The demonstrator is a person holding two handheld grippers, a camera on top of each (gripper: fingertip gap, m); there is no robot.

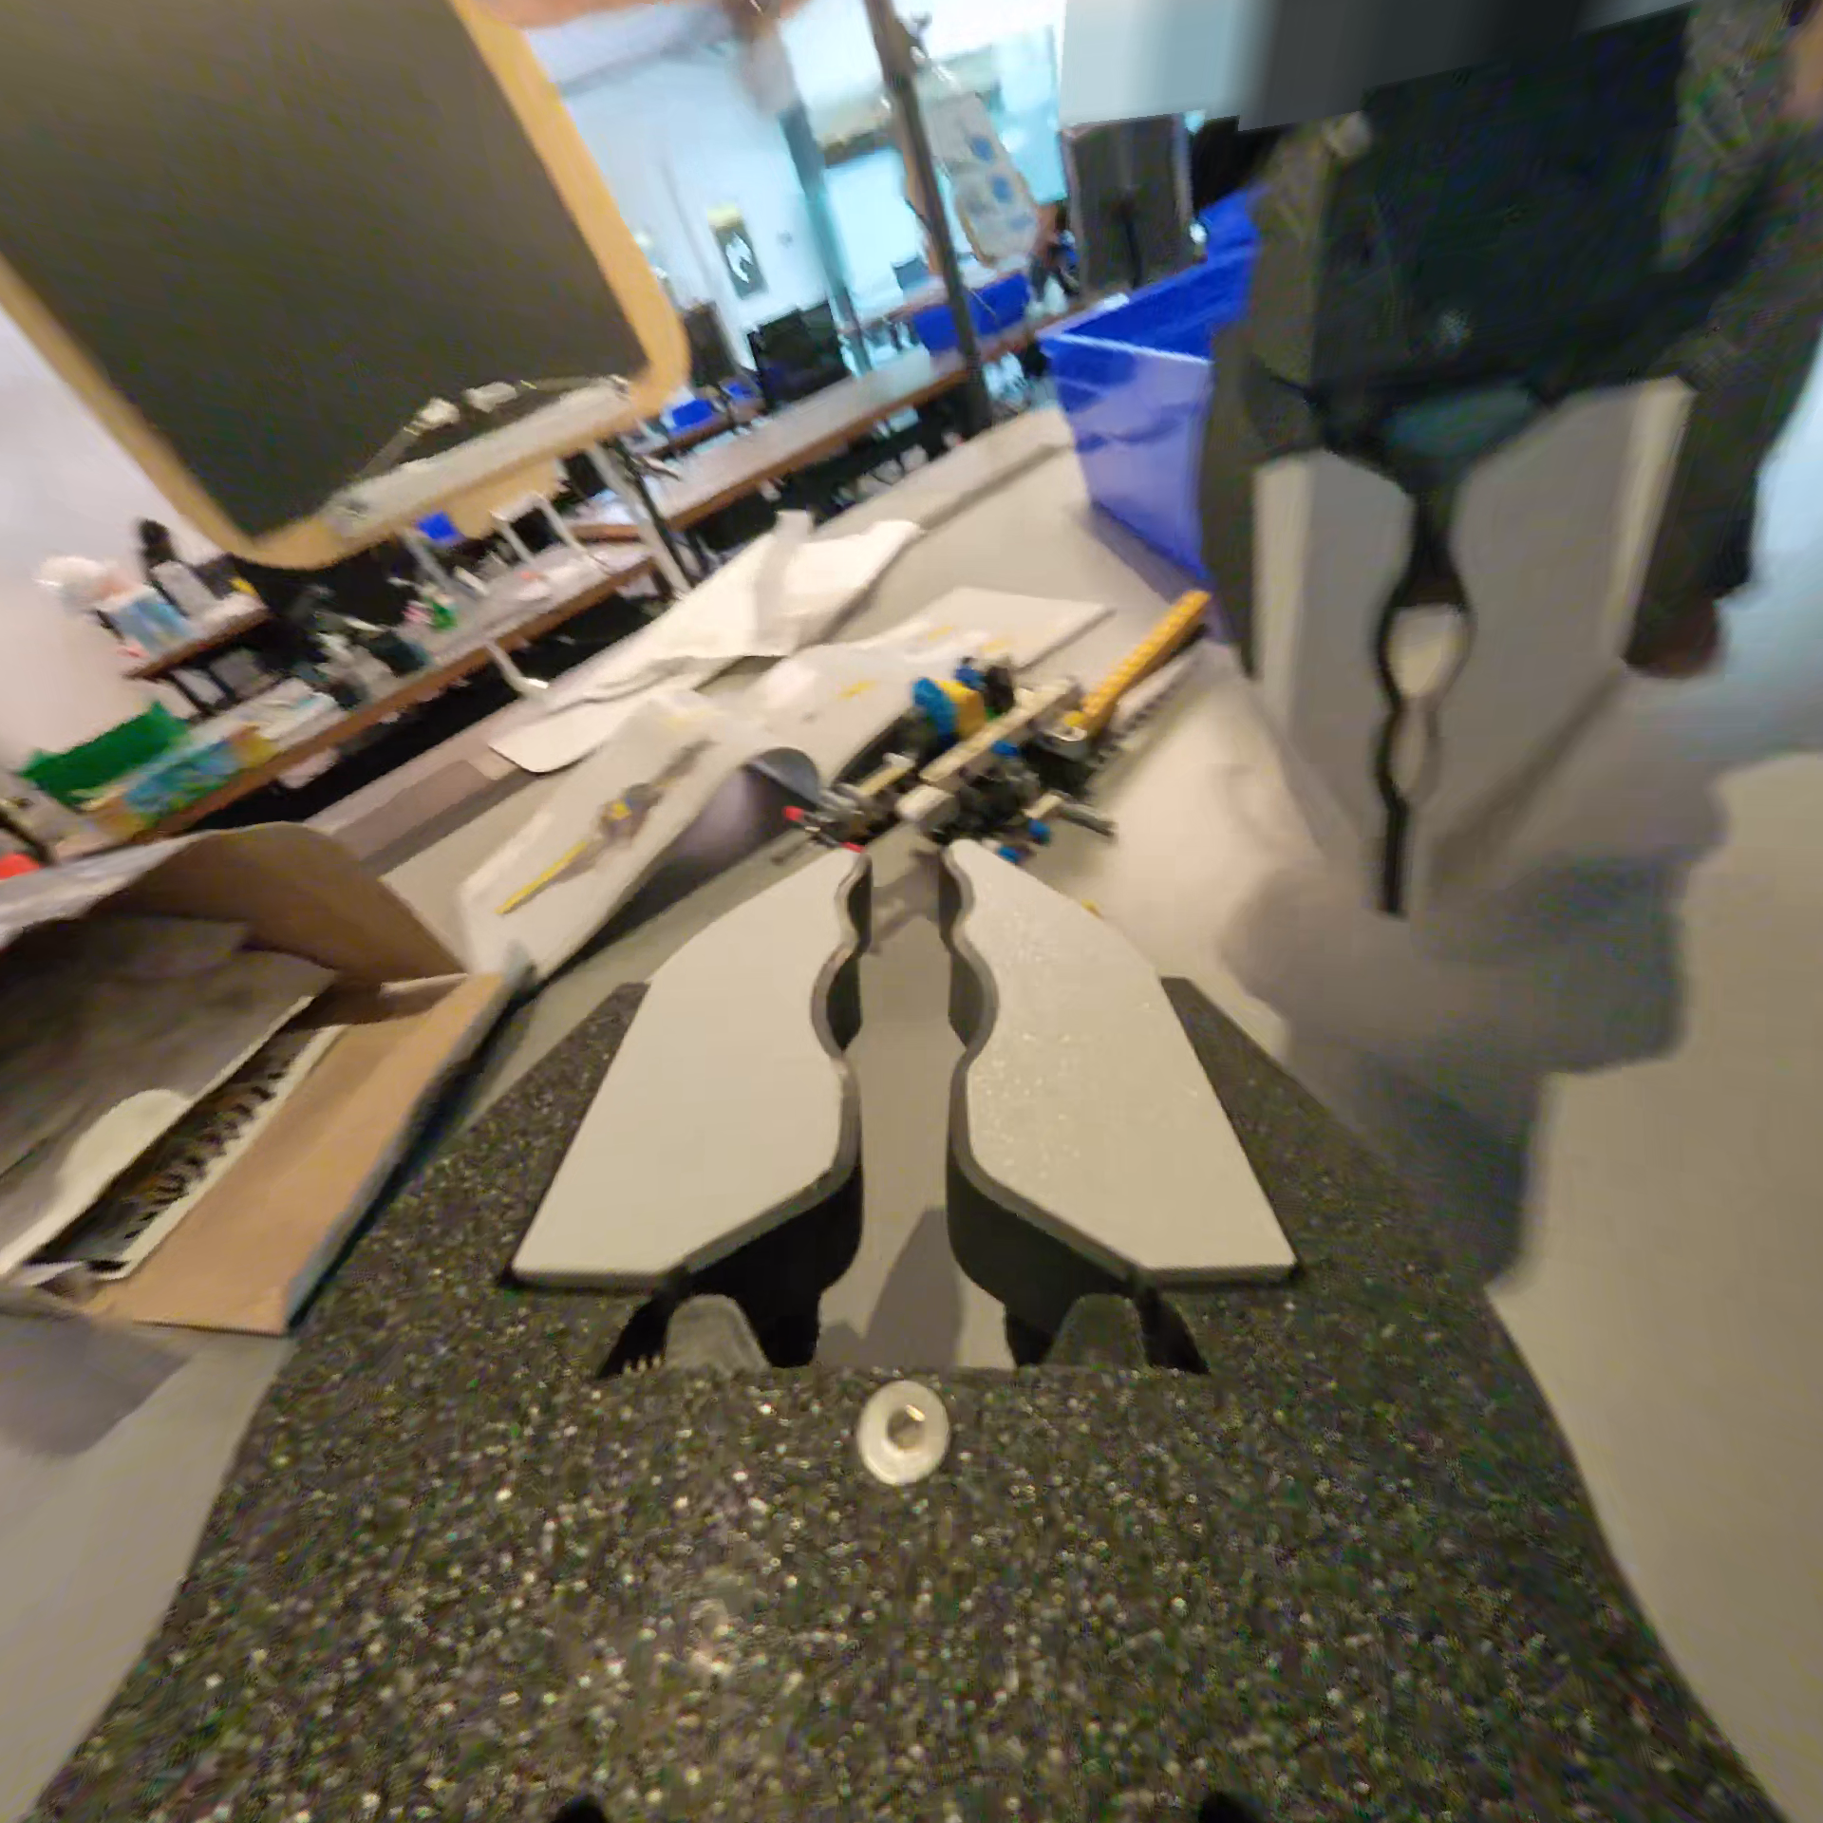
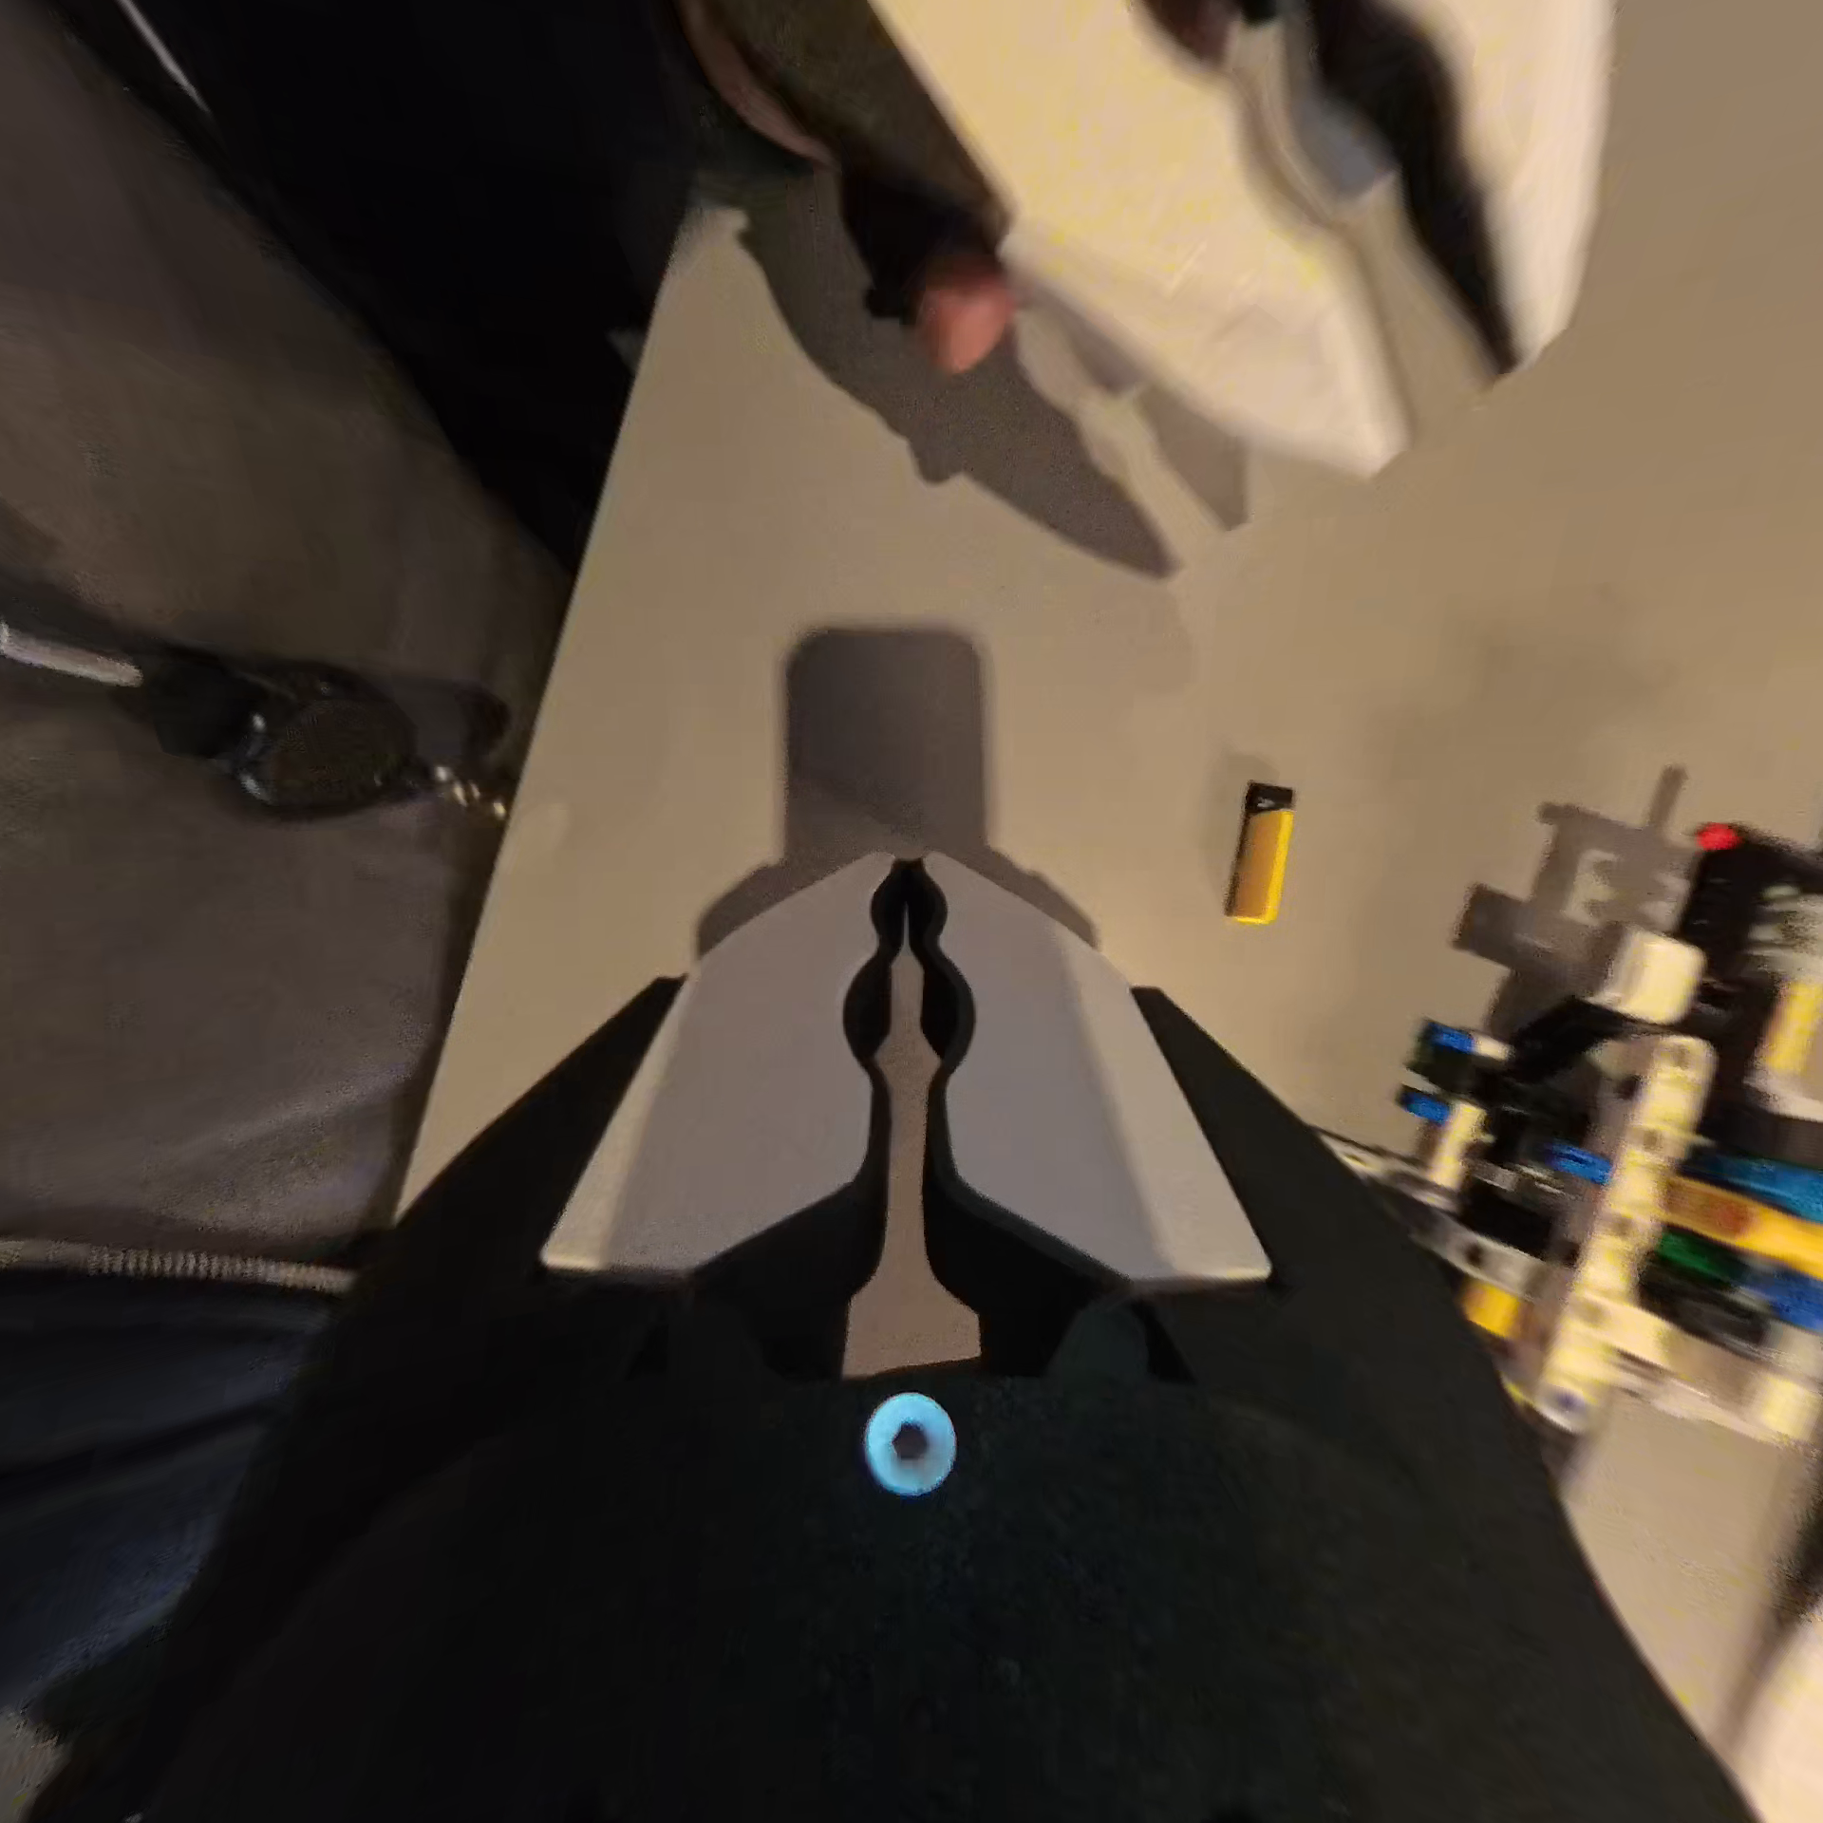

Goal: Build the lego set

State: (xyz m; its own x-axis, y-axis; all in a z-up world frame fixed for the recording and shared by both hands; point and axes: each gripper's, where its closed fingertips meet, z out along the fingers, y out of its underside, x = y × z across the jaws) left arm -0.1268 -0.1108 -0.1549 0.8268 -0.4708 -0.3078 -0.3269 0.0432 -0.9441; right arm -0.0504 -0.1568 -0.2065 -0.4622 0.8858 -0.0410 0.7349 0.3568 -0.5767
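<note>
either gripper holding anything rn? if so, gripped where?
Nothing is held. The left gripper is open, pointing at the part-built lego model without touching it. The right gripper is shut on nothing above the bare grey table.

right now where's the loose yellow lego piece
In the right wrist view, the yellow piece lies alone on the table, right of the right gripper tips, left of the lego build.

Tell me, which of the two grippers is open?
The left gripper: a clear gap separates its fingertips. The right gripper has its tips pressed together.
</note>
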